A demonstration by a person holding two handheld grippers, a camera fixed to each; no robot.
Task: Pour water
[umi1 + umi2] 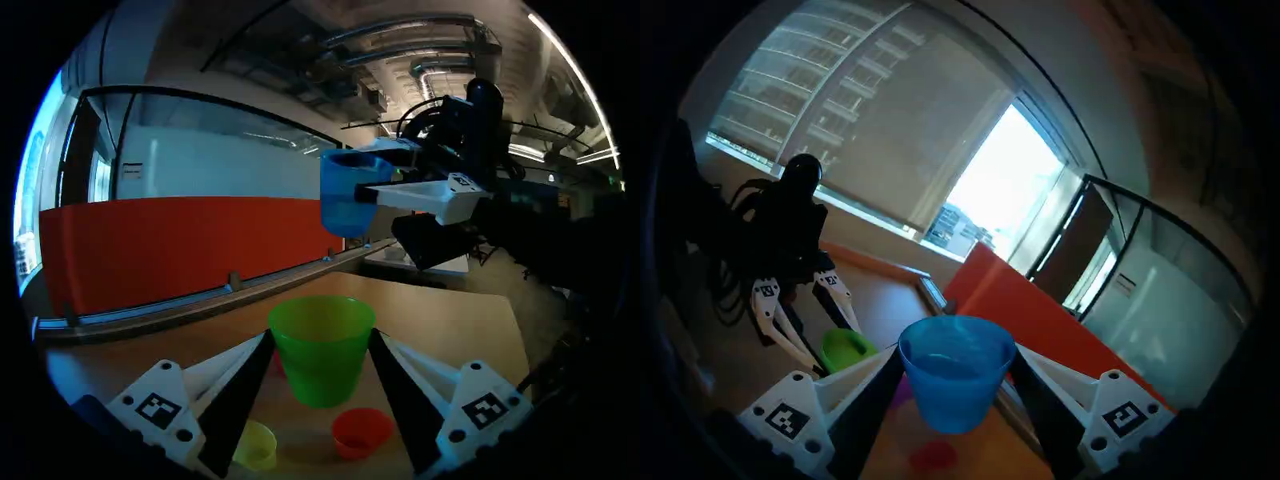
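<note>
Blue cup [957,376] clamped in right gripper [956,356], aloft.

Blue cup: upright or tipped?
Upright. In the left gripper view the blue cup is held rim-up by the right gripper, higher than the green cup; no water is leaving it.

Four cups: one green cup [322,352], one blue cup [350,192], one yellow cup [256,444] and one red cup [362,432]. Two grippers, the left gripper [322,334] and the right gripper [957,348], each with two jaws. One worktop [448,312]. One purple thing [900,394], too hidden to name.
</note>
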